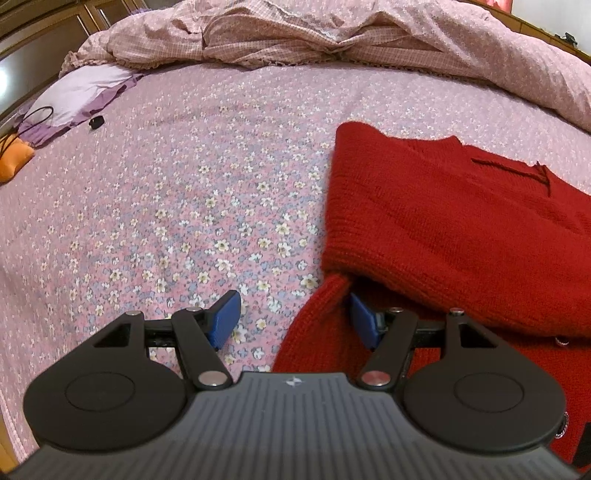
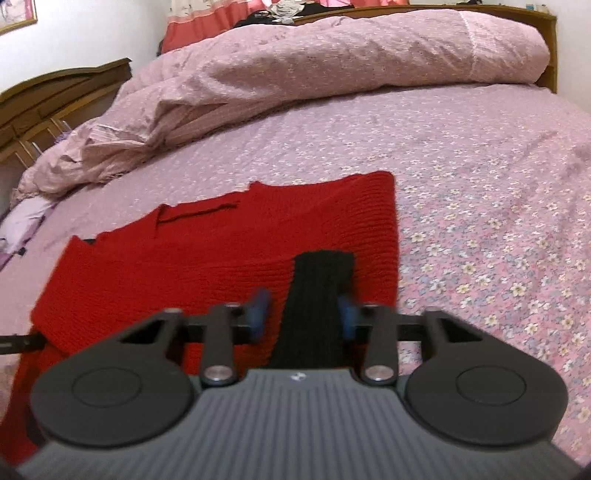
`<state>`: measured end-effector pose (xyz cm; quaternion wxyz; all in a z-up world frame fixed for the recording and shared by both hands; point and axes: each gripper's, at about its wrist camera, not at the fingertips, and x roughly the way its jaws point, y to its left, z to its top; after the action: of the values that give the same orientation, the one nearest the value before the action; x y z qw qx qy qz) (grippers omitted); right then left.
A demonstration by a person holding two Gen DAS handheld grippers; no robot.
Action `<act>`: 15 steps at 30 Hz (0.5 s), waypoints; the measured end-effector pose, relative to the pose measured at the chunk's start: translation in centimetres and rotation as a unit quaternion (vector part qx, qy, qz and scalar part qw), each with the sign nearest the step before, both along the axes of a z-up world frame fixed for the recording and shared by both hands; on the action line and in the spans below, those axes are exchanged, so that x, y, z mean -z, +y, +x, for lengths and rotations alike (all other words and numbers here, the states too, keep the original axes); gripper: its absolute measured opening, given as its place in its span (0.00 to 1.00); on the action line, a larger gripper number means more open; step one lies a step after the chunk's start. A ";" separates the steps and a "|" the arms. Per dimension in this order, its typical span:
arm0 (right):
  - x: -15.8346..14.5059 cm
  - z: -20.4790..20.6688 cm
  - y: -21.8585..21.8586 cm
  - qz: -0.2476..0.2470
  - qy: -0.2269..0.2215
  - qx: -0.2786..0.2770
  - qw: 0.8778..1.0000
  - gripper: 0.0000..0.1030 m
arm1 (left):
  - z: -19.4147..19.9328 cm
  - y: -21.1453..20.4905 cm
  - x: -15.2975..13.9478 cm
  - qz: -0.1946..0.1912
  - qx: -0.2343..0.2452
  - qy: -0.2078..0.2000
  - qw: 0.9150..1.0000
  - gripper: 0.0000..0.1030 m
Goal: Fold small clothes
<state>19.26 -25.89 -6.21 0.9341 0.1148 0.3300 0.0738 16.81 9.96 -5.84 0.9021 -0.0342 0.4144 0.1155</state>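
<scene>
A red knitted sweater (image 1: 443, 221) lies folded flat on the flowered bed sheet (image 1: 184, 221). My left gripper (image 1: 291, 321) is open at the sweater's near left corner. Its right fingertip (image 1: 360, 317) is tucked under the lifted red edge, and a red sleeve end hangs between the fingers; the left finger stands over bare sheet. In the right wrist view the red sweater (image 2: 221, 258) bears a black ribbed knit strip (image 2: 321, 280) near its right edge. My right gripper (image 2: 304, 314) straddles that strip: the right pad is at its edge, the left pad stands apart over red knit. This view is blurred.
A rumpled pink quilt (image 1: 332, 33) is heaped along the far side of the bed (image 2: 332, 55). A purple-white cloth (image 1: 74, 92), a small black item (image 1: 96, 122) and an orange object (image 1: 13, 162) lie at the far left. A wooden headboard (image 2: 55, 92) stands at the left.
</scene>
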 end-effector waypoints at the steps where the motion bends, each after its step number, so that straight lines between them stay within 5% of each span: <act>1: -0.2 -0.1 0.0 0.005 -0.001 -0.003 1.000 0.17 | 0.1 0.0 -0.1 0.002 0.000 -0.003 1.000 0.68; 12: -7.4 0.6 0.6 -0.032 -0.117 0.007 0.993 0.13 | 1.4 -1.1 -0.7 0.013 0.019 -0.016 1.000 0.68; 15: -6.9 2.5 0.1 -0.040 -0.103 0.019 0.994 0.13 | 1.6 -1.3 -0.4 0.018 0.025 -0.012 0.999 0.68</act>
<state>21.80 -25.74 0.66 0.9682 0.0752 0.2323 0.0541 18.36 8.64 -5.46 0.9101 -0.0093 0.4020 0.0996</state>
